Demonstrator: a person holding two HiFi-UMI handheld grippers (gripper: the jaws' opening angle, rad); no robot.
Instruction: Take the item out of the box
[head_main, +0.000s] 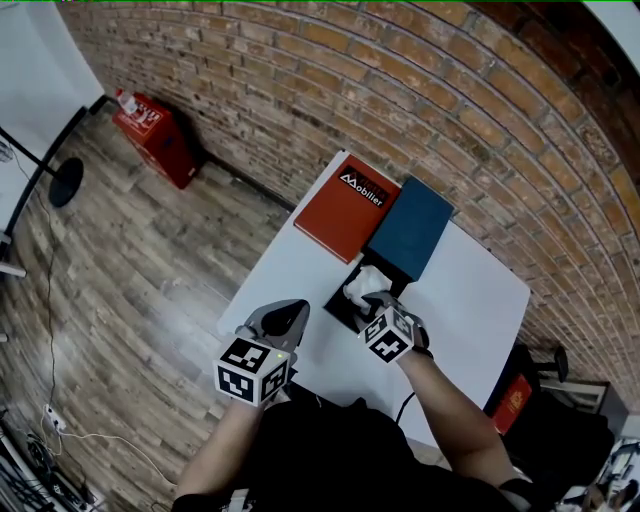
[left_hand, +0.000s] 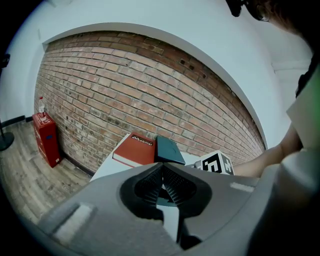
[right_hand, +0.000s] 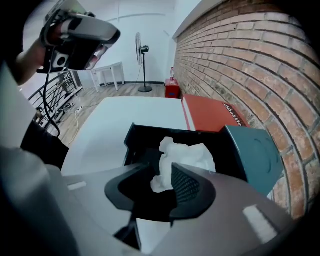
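Note:
A black open box (head_main: 341, 303) sits on the white table (head_main: 470, 290), with crumpled white paper (head_main: 364, 285) inside it. The box's teal lid (head_main: 412, 228) leans just behind it. My right gripper (head_main: 378, 305) hovers over the box's near end. In the right gripper view its jaws (right_hand: 162, 172) stand apart, with a tail of the white paper (right_hand: 185, 155) hanging between them and no pad pressing on it. My left gripper (head_main: 285, 318) is held over the table's near left edge, away from the box. Its jaws (left_hand: 161, 172) meet at the tips on nothing.
A red flat box (head_main: 348, 208) with white lettering lies beside the teal lid at the table's far end, next to the brick wall. On the wooden floor stand a red case (head_main: 155, 135) and a round black stand base (head_main: 65, 182).

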